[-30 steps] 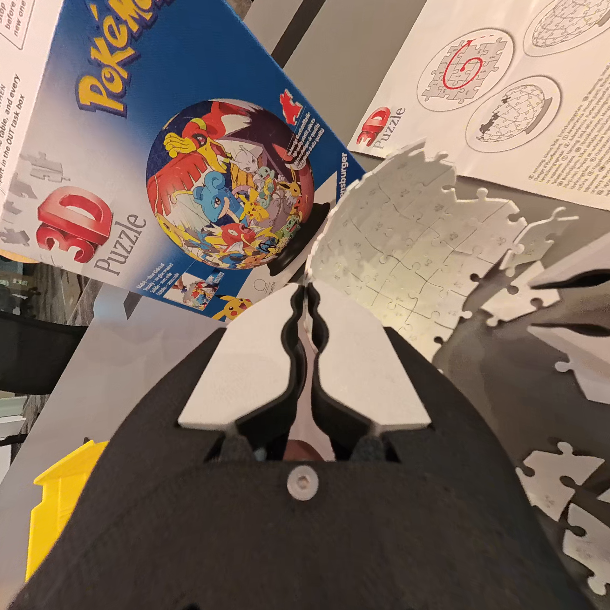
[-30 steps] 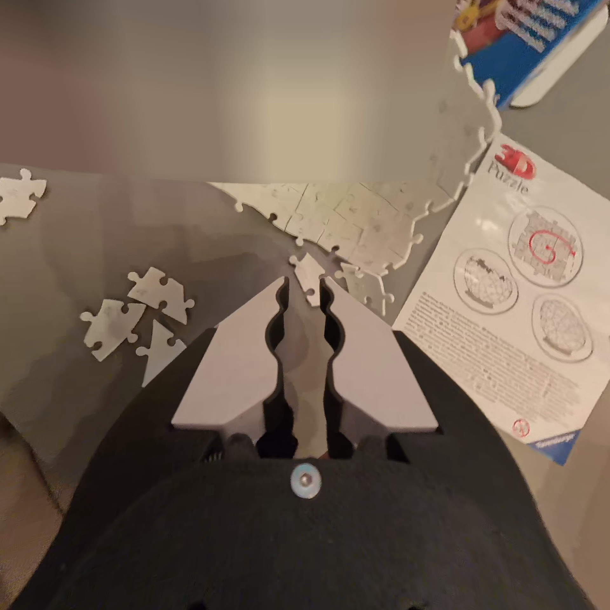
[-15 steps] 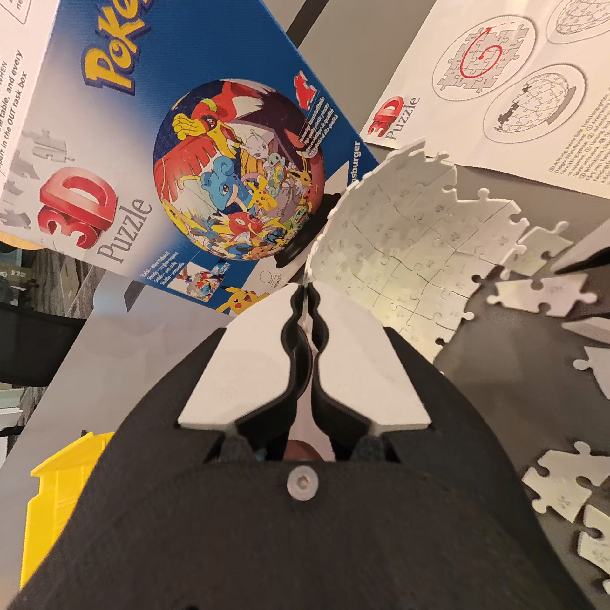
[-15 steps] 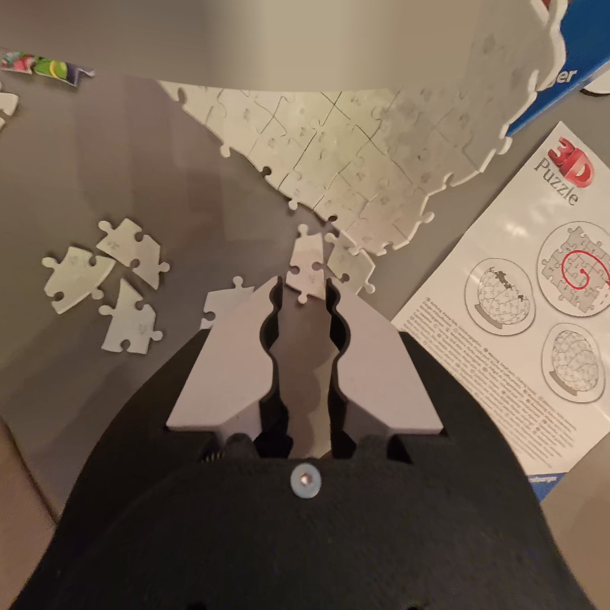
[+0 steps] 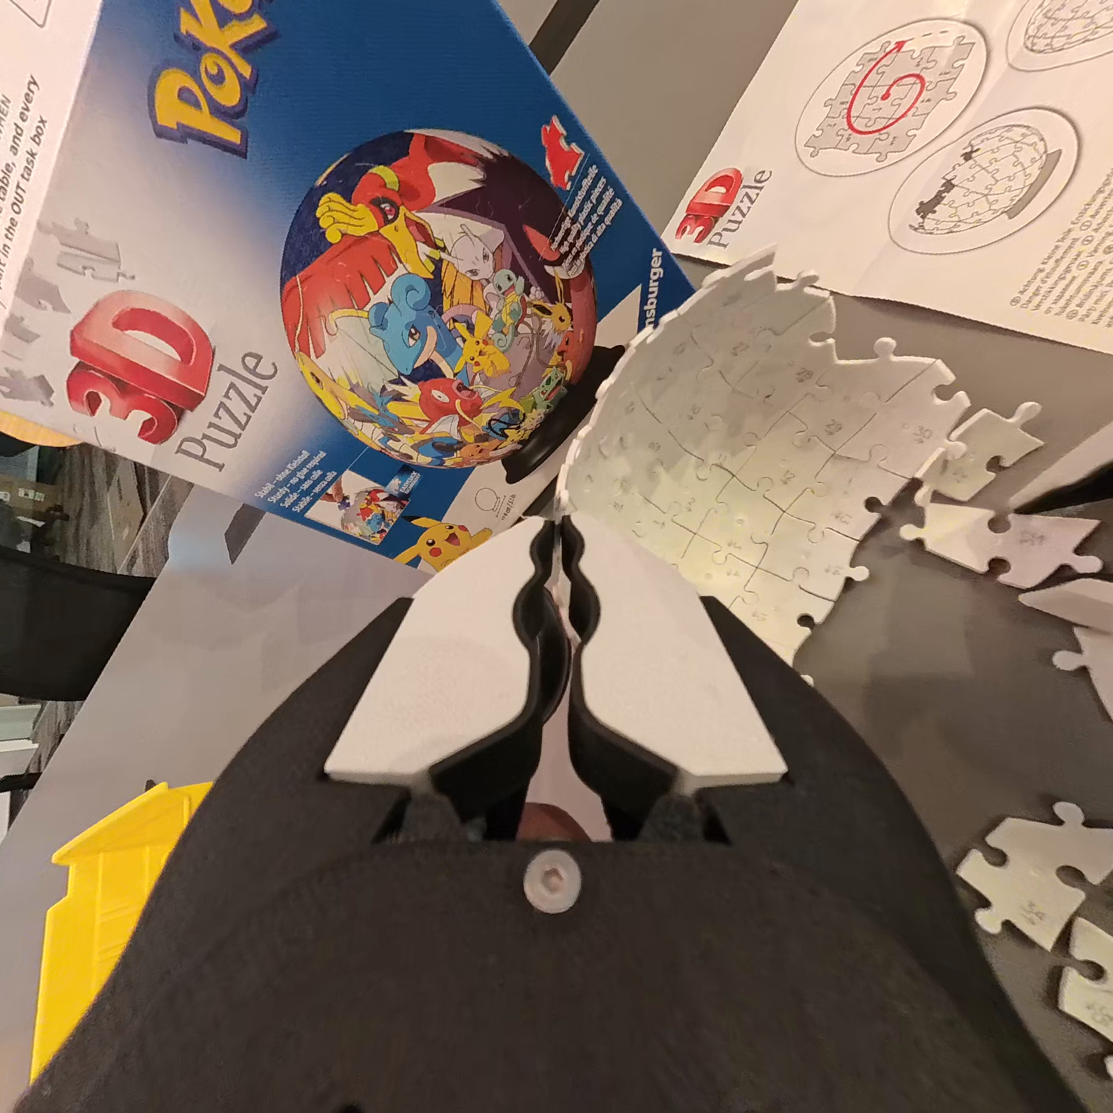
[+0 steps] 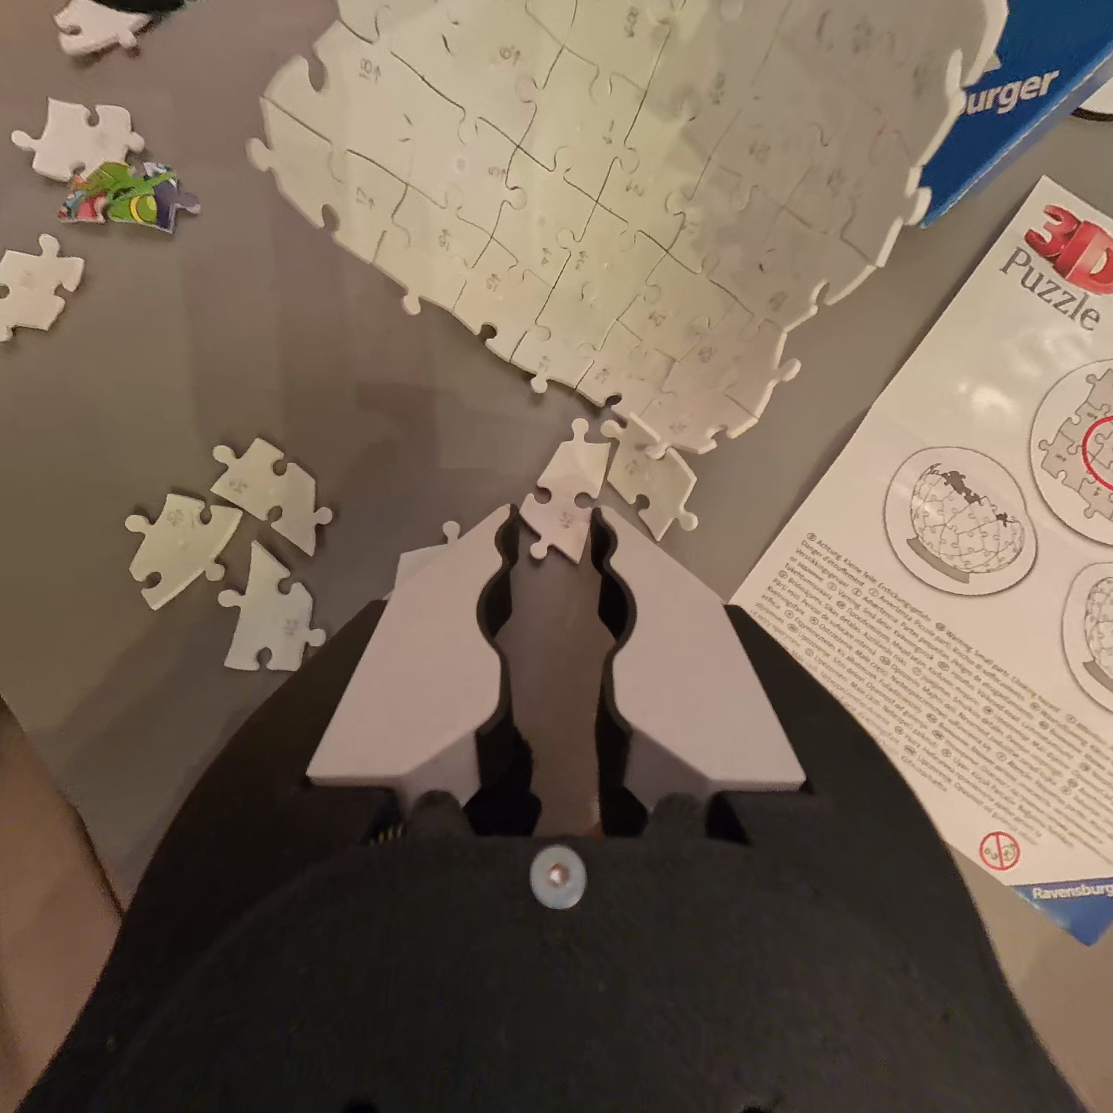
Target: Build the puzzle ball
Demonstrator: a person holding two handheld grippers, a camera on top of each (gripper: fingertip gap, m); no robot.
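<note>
Left claw [image 5: 557, 530], jaws pinched together on the rim of the partly built puzzle ball [image 5: 741, 476], a curved white shell of joined pieces seen from its numbered inner side and held tilted over the grey tabletop [image 6: 180, 385]. Right claw [image 6: 553, 527], jaws narrowly parted and gripping nothing, its tips at either side of a loose white piece [image 6: 569, 503] lying just below the shell's lower edge. Left of the shell: more loose pieces, one [image 6: 129, 199] colour-side up. Right of the shell: instruction sheet [image 6: 939, 602]. Behind the shell: blue puzzle box [image 5: 337, 241].
</note>
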